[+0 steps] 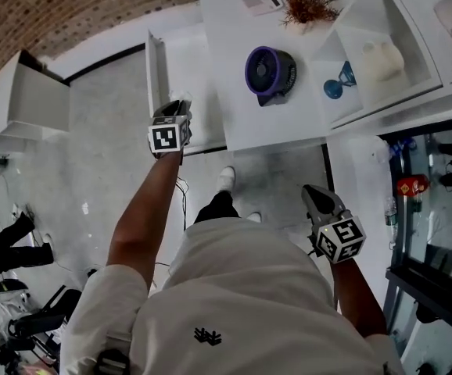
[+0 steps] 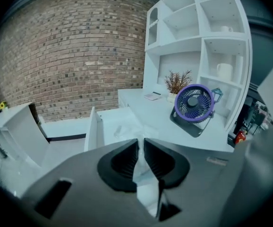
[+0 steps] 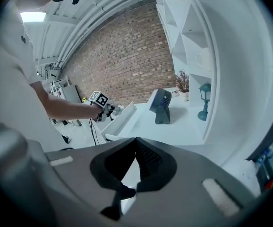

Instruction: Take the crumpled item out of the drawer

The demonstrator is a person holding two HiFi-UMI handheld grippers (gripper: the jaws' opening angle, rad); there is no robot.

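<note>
The white drawer (image 1: 157, 67) stands pulled out from the desk, and its side wall (image 2: 92, 128) shows in the left gripper view. My left gripper (image 1: 171, 122) hovers at the drawer's near end. It (image 2: 141, 144) is shut on a crumpled, clear plastic item (image 2: 143, 170), which sticks out past the tips over the drawer. That item also shows as a pale wad (image 1: 181, 99) ahead of the jaws. My right gripper (image 1: 313, 195) hangs low by the desk's front edge, apart from the drawer. Its jaws (image 3: 135, 143) are shut with nothing between them.
On the white desk (image 1: 226, 92) stand a purple fan (image 1: 270, 71), a dried plant (image 1: 308, 2) and a blue lamp (image 1: 338, 84). A white shelf unit (image 1: 402, 45) rises at the right. A white cabinet (image 1: 23, 100) stands left. Someone's legs (image 1: 7, 244) lie on the floor.
</note>
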